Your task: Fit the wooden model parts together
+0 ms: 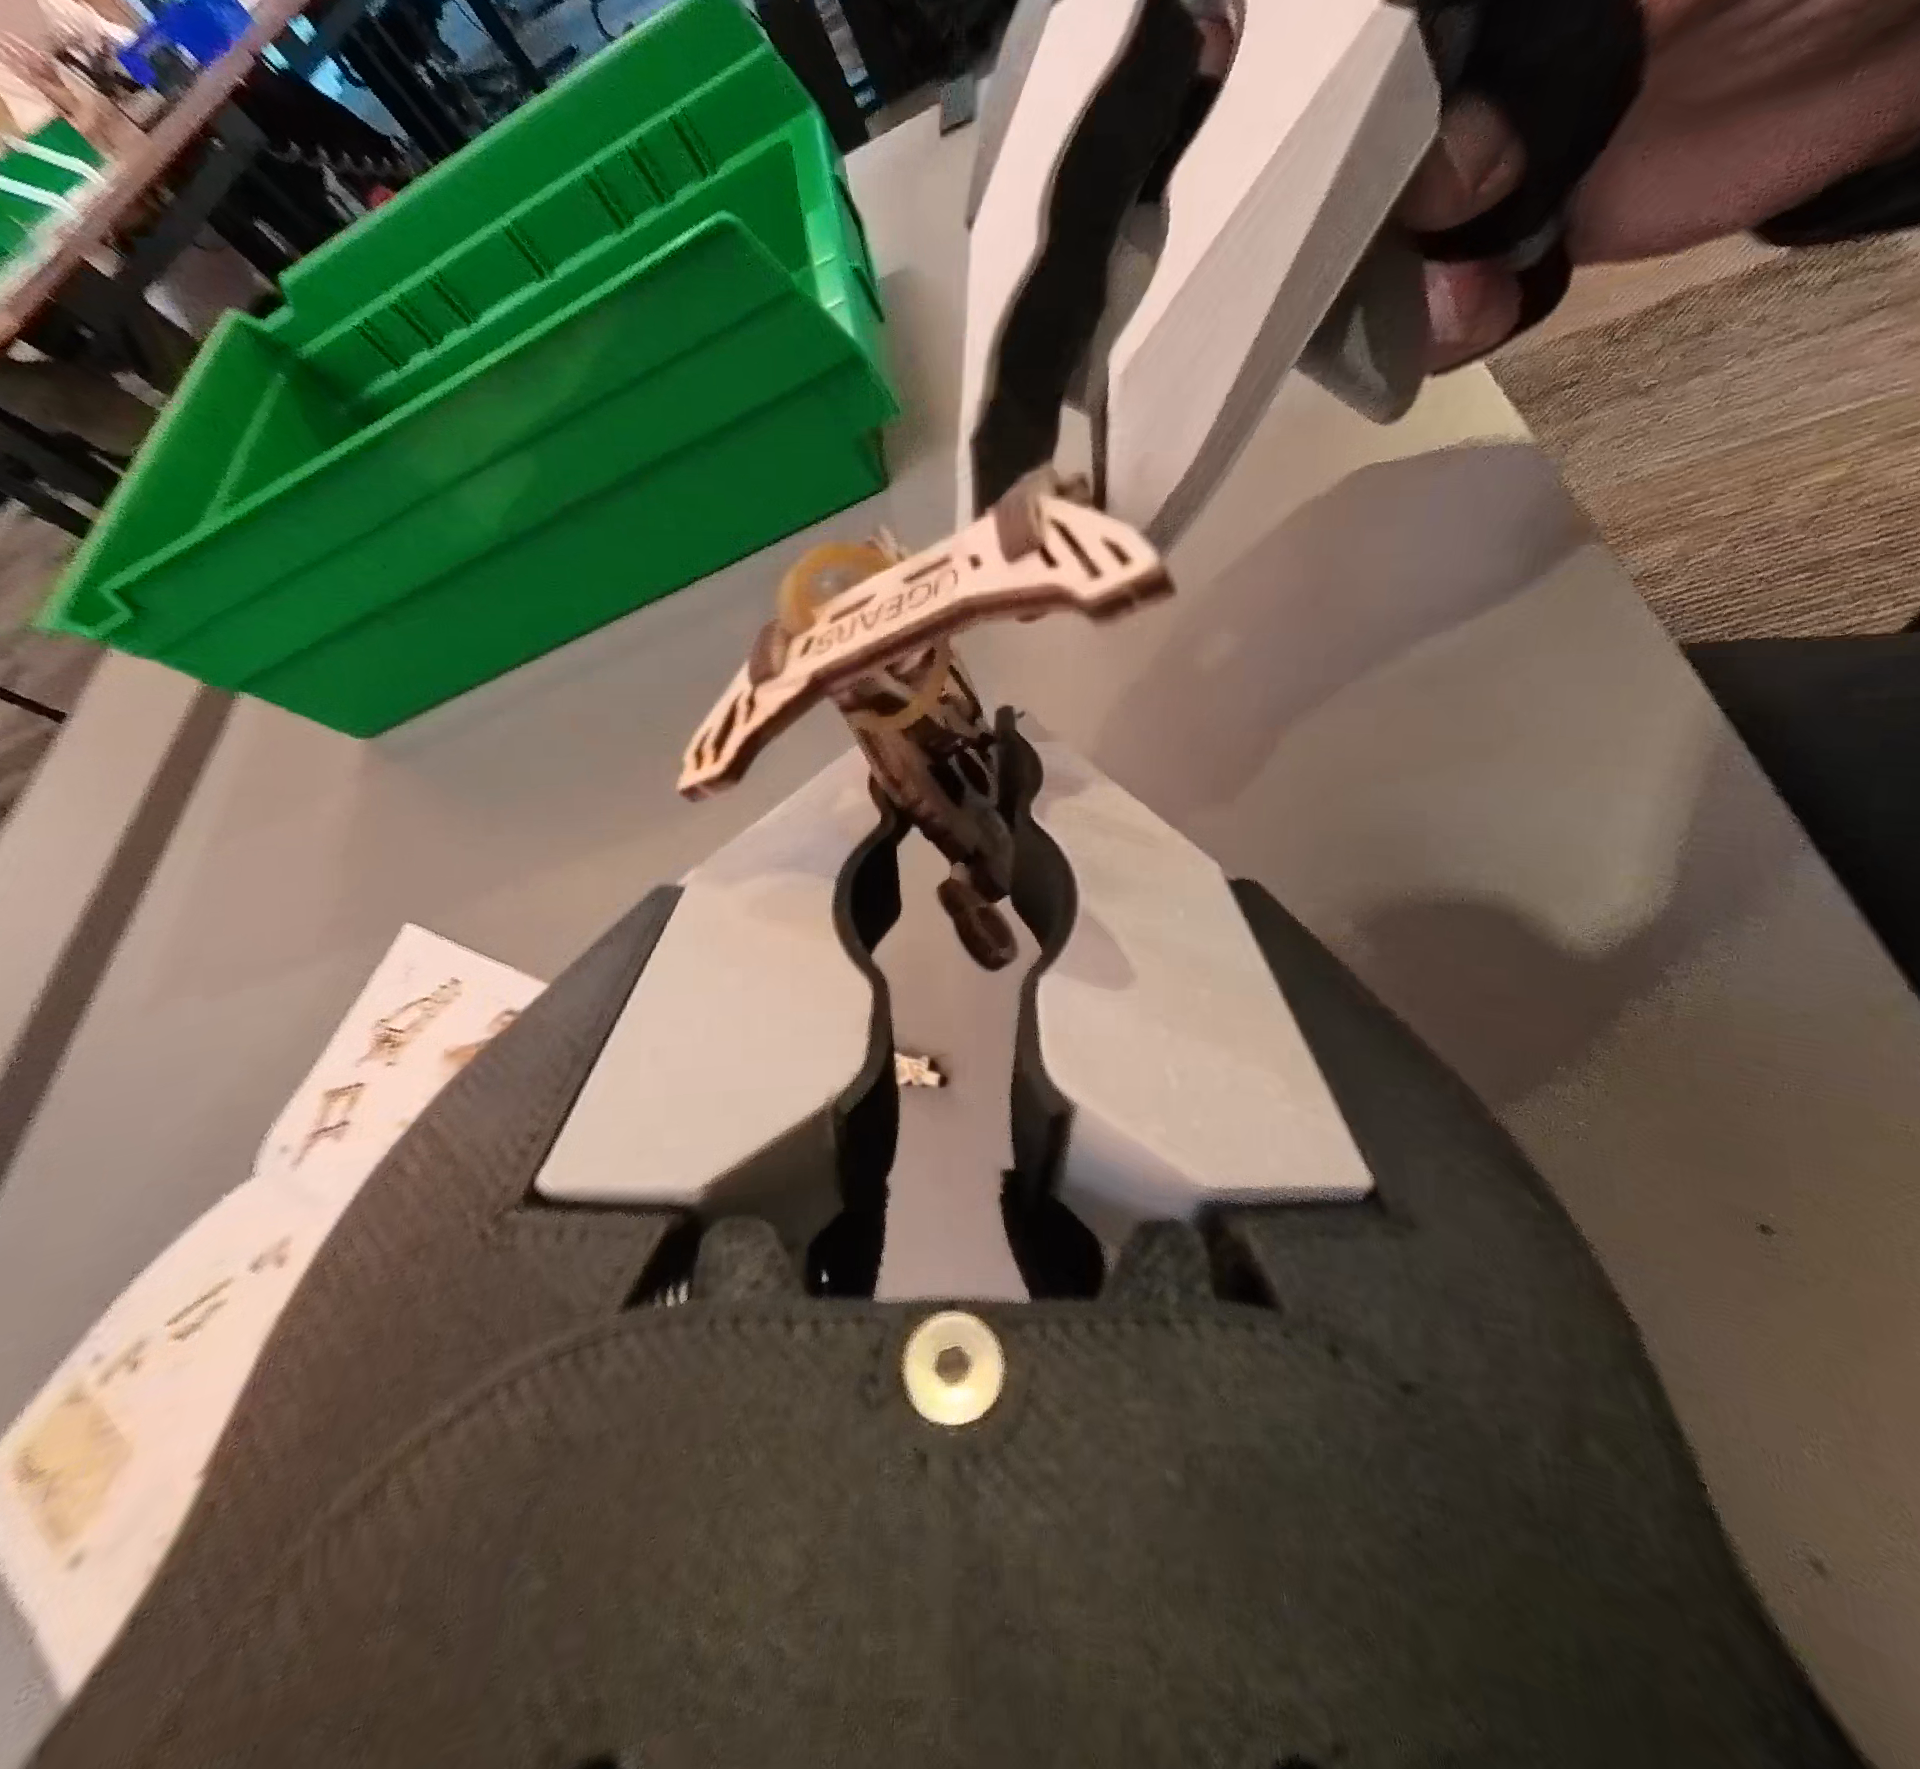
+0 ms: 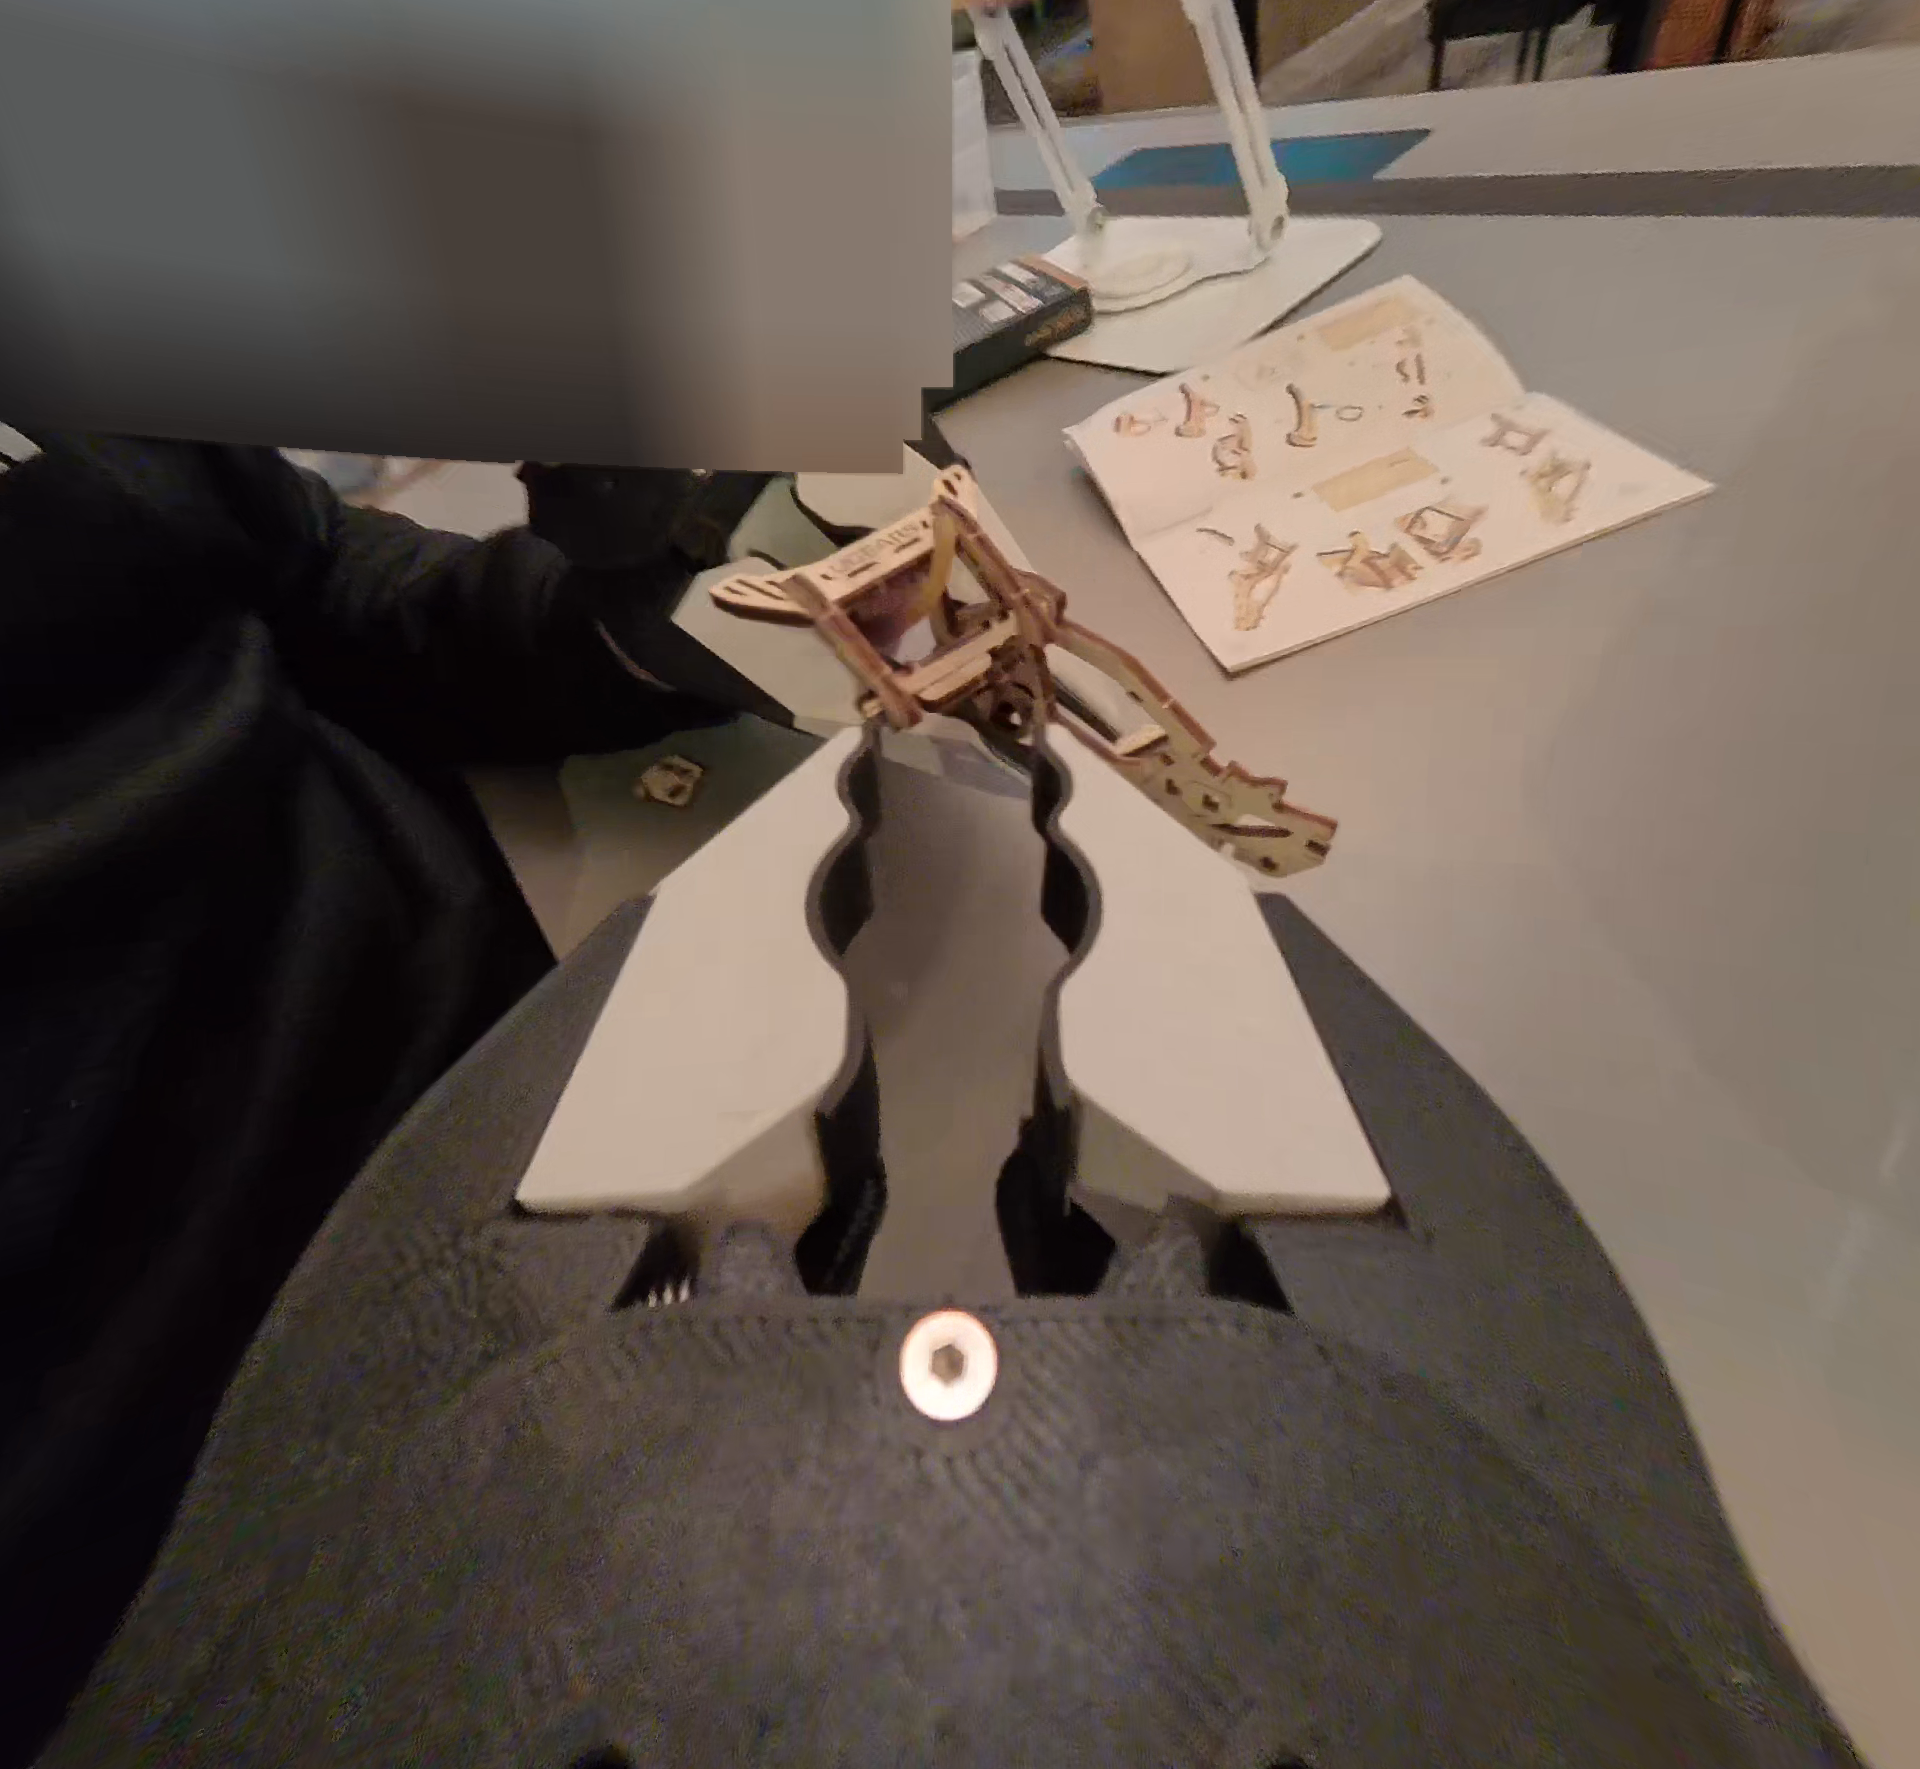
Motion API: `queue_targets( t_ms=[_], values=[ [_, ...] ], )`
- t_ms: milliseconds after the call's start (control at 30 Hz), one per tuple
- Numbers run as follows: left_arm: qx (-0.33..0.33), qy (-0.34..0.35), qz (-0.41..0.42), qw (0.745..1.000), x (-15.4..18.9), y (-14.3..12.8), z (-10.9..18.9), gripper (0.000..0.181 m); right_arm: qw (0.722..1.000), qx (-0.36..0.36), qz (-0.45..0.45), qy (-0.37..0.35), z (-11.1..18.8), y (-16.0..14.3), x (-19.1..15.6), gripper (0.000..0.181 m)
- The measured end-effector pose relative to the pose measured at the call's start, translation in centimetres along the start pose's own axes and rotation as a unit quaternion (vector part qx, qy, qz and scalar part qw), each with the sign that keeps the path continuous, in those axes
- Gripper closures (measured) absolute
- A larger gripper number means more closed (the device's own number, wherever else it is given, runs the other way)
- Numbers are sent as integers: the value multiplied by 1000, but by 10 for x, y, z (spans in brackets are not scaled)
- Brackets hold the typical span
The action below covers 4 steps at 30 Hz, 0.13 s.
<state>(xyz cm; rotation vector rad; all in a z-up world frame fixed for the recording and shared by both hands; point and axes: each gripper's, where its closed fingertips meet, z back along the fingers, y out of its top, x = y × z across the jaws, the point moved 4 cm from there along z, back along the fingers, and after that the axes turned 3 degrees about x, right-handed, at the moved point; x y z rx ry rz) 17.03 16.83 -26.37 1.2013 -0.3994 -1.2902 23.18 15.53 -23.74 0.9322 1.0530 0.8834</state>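
Note:
A light wooden model, crossbow-shaped with a crossbar (image 1: pixel 914 628) and a long stock (image 2: pixel 1195 763), is held in the air between both grippers. A yellow rubber band (image 1: pixel 826 581) loops round its front. My left gripper (image 1: pixel 951 800) is shut on the model's dark underside frame. My right gripper (image 2: pixel 951 743) is shut on the model near the crossbar; in the left wrist view it comes down from the upper right (image 1: pixel 1070 504). A small loose wooden piece (image 1: pixel 920 1070) lies on the grey table (image 1: pixel 1403 836), and it also shows in the right wrist view (image 2: pixel 670 777).
A green bin (image 1: pixel 499 431) stands at the back left. An instruction sheet (image 2: pixel 1382 493) lies on the table beside a white stand (image 2: pixel 1195 265) and a dark box (image 2: pixel 1018 306). A person's dark sleeve (image 2: pixel 208 680) fills the left; a hand (image 1: pixel 1714 57) holds the right gripper. My left and right fingertips are right by each other. It is some 8 centimeters from my left tips to the small loose wooden piece (image 1: pixel 920 1070).

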Motion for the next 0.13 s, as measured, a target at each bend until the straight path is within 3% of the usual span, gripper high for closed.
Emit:
queue_targets(
  t_ms=[33, 133],
  values=[
    [0, -7, 15, 1000, -1, -2, -1, 168, 1000, 5, -14, 3, 0, 0, 2, 160],
    [-7, -17, 29, 999, -1, -9, -4, 165, 999, 0, -46, 9, -2, -4, 9, 166]
  ],
)
